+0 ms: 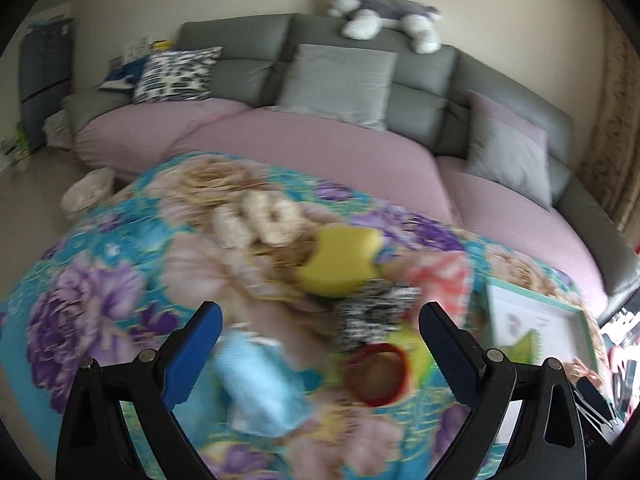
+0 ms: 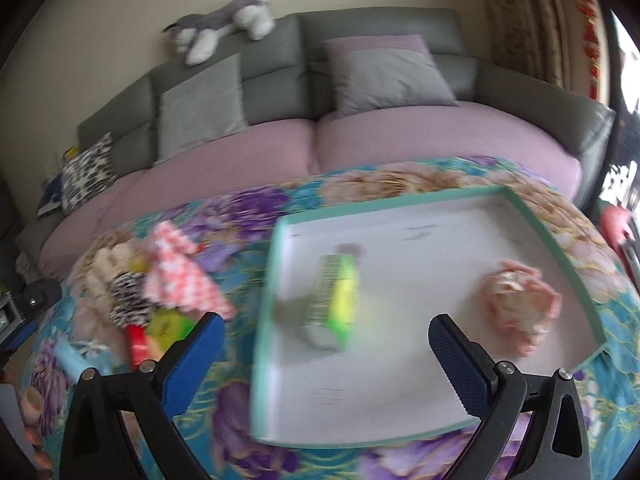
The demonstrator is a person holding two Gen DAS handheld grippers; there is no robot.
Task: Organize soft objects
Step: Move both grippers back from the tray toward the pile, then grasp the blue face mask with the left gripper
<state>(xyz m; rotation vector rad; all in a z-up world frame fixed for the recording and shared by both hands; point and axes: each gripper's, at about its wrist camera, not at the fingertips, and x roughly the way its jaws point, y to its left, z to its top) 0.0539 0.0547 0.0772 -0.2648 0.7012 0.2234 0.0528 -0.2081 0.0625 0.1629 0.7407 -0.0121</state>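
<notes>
Evidently sorting soft things from a heap on the floral-covered surface (image 1: 100, 280) into the teal-rimmed tray (image 2: 556, 248). Left tongs (image 1: 320, 344) spread wide, empty, above the pale blue cloth (image 1: 260, 384) and red ring (image 1: 376, 376). Right tongs (image 2: 326, 356) likewise agape, holding nothing, over the tray with green sponge (image 2: 336, 300) and pink cloth (image 2: 520, 304) inside. Heavily blurred throughout; heap items hard to identify, tray cut off in left view.

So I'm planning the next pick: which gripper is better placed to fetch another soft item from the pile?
Probably the left gripper: its open jaws point at the pile, the light blue item between them. The right gripper faces the tray.
</notes>
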